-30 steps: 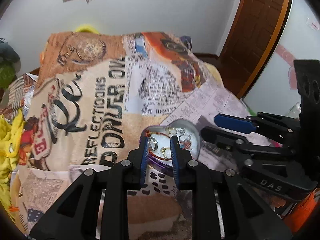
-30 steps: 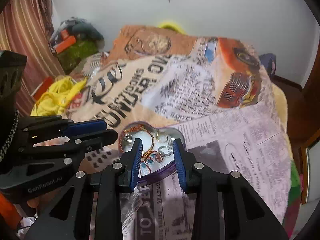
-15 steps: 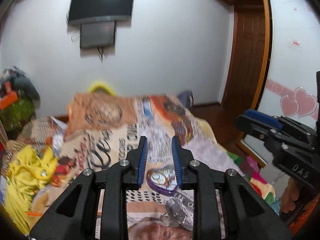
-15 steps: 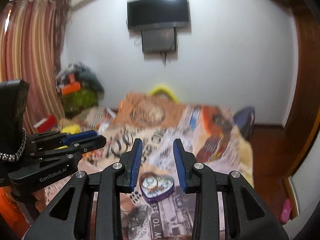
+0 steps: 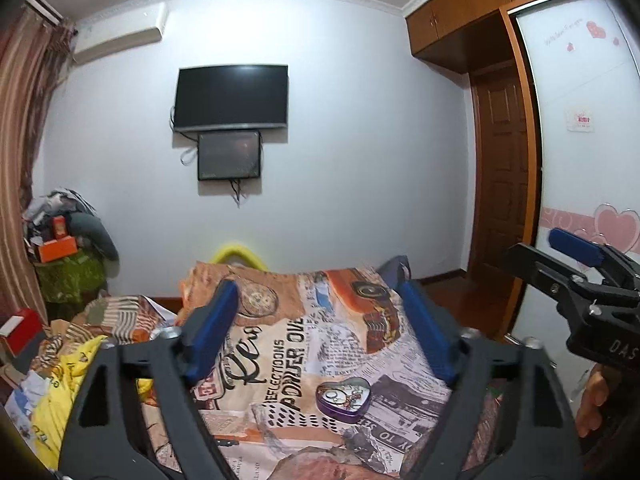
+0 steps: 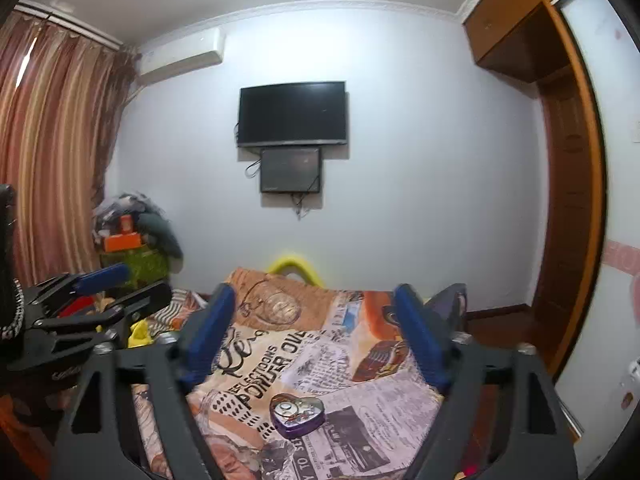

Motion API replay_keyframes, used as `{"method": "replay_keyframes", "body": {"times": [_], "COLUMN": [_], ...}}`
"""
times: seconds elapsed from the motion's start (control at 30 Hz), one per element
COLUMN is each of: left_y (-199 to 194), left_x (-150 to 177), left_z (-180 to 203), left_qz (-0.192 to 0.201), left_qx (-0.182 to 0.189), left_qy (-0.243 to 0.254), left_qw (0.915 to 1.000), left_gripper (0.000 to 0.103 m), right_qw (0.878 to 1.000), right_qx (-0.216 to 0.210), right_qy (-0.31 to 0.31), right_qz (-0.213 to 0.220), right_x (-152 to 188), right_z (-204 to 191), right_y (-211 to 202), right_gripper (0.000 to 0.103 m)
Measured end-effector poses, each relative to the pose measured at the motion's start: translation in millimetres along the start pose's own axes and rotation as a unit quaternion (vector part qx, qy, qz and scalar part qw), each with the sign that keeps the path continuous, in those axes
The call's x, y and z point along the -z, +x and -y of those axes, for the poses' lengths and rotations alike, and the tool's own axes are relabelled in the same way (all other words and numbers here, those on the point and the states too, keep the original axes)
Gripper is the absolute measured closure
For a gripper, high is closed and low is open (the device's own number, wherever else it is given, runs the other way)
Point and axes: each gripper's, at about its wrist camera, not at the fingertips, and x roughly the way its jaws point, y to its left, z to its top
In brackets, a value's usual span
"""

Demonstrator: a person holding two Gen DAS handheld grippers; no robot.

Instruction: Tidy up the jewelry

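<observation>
A purple heart-shaped tin (image 5: 343, 396) with rings and chains inside lies open on the printed bedspread (image 5: 288, 344). In the right wrist view the tin (image 6: 297, 414) sits low in the centre. My left gripper (image 5: 318, 300) hovers well above and short of the tin; its jaws are opening wide and hold nothing. My right gripper (image 6: 314, 300) is likewise raised, its jaws opening with nothing between them. Each gripper shows in the other's view: the right gripper (image 5: 560, 264) at the right edge, the left gripper (image 6: 132, 284) at the left edge.
The bed fills the lower view, with yellow clothing (image 5: 60, 392) and a red box (image 5: 22, 328) to its left. A cluttered pile (image 6: 132, 232) stands in the far left corner. A television (image 5: 232, 96) hangs on the far wall; a wooden door (image 5: 500, 184) is to the right.
Both grippers lifted away from the tin and tilted up toward level, so the room's far wall came into view. Their jaws went from narrow to wide apart.
</observation>
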Motion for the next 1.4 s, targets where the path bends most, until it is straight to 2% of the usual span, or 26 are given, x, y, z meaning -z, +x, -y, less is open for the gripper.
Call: {"method": "replay_keyframes", "body": {"times": [0.03, 0.1, 0.17, 0.3, 0.67, 1.4], "left_y": [-3.4, -8.2, -10.7, -17.1, -30.8, -25.9], "left_x": [0.7, 2.2, 2.7, 3.4, 4.6, 7.3], "left_z": [0.9, 0.5, 1.9, 3.9, 11.2, 8.1], "left_qz": [0.005, 0.009, 0.009, 0.012, 0.017, 0.004], "left_qx": [-0.004, -0.007, -0.005, -0.003, -0.002, -0.002], "left_qy": [0.001, 0.001, -0.001, -0.001, -0.002, -0.010], "left_qw": [1.0000, 0.9999, 0.9999, 0.9999, 0.9999, 0.9999], "left_gripper": [0.011, 0.010, 0.008, 0.007, 0.006, 0.006], "right_qw": [1.000, 1.000, 0.999, 0.999, 0.999, 0.999], "right_qx": [0.008, 0.017, 0.026, 0.039, 0.040, 0.041], "right_qy": [0.005, 0.012, 0.015, 0.010, 0.003, 0.004], "right_qz": [0.005, 0.009, 0.012, 0.012, 0.009, -0.002], "right_x": [0.3, 0.4, 0.4, 2.4, 6.3, 8.4], "right_z": [0.5, 1.4, 1.1, 1.2, -0.6, 1.6], "right_y": [-2.0, -6.0, -9.6, -19.5, -28.7, -33.0], "right_gripper": [0.013, 0.003, 0.000, 0.000, 0.000, 0.000]}}
